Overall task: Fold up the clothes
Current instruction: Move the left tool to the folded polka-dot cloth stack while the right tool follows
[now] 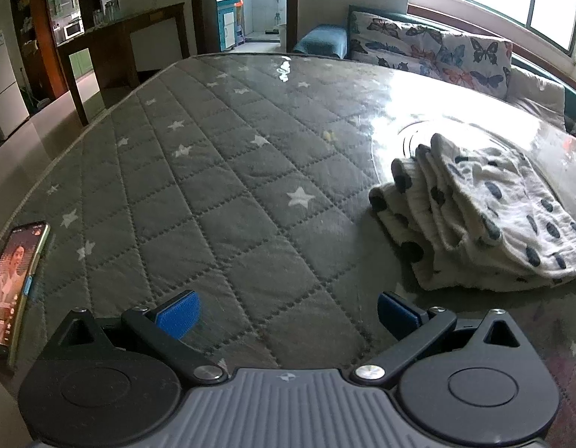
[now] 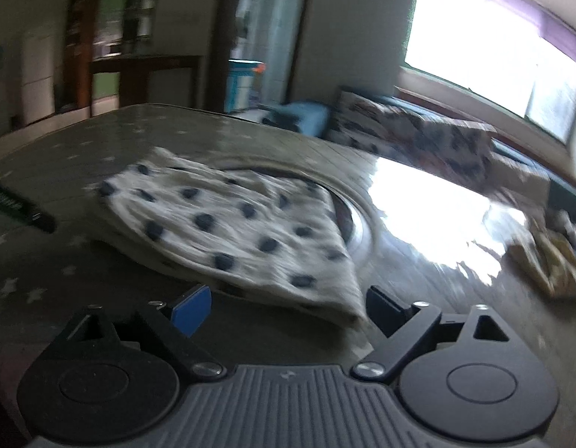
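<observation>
A white garment with dark blue dots (image 1: 478, 216) lies folded in layers on the grey quilted star-pattern table cover (image 1: 220, 171), to the right in the left wrist view. My left gripper (image 1: 286, 315) is open and empty, low over the cover, left of the garment. In the blurred right wrist view the same garment (image 2: 243, 231) lies just ahead. My right gripper (image 2: 288, 308) is open and empty, its right finger close to the garment's near corner.
A phone (image 1: 13, 287) with a lit screen lies at the table's left edge. A butterfly-print cushion (image 1: 429, 50) and sofa stand behind the table. A yellowish cloth (image 2: 549, 261) lies at the far right. A dark object (image 2: 19, 201) lies at the left.
</observation>
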Motion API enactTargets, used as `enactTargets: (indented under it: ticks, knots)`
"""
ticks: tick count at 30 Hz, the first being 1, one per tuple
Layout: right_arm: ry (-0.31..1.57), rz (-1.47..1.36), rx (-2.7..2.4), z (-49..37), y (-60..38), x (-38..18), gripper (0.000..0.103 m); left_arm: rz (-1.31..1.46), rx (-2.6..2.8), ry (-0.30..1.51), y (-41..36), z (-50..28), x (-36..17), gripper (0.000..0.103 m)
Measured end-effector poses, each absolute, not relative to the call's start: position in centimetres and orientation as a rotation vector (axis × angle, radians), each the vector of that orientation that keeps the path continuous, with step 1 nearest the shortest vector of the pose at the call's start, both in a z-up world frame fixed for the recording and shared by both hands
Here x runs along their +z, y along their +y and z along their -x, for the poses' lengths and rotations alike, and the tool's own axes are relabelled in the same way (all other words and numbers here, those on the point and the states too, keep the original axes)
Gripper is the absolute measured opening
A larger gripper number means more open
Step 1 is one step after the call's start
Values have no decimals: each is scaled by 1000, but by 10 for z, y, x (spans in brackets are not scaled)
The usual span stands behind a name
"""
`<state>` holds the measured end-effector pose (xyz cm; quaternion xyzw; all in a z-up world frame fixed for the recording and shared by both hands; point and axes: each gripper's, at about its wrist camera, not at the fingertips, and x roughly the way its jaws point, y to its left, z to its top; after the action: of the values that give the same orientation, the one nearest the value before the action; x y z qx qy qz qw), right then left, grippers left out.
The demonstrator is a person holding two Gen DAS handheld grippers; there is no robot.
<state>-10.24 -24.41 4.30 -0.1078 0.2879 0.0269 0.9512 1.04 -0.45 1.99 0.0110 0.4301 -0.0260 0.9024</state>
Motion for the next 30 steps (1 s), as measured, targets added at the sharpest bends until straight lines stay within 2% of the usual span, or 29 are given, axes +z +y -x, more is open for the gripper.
enactTargets:
  ticks: [7, 27, 29, 30]
  knots:
    - [556, 367, 200, 90, -189, 55, 76, -12, -72, 877, -1, -14, 34, 103]
    - [504, 687, 380, 66, -89, 27, 75, 138, -199, 880, -11, -47, 63, 103]
    - [515, 684, 378, 62, -86, 22, 68, 158, -212, 887, -12, -50, 64, 103]
    - [522, 679, 376, 61, -85, 20, 61, 168, -219, 890, -13, -52, 64, 103]
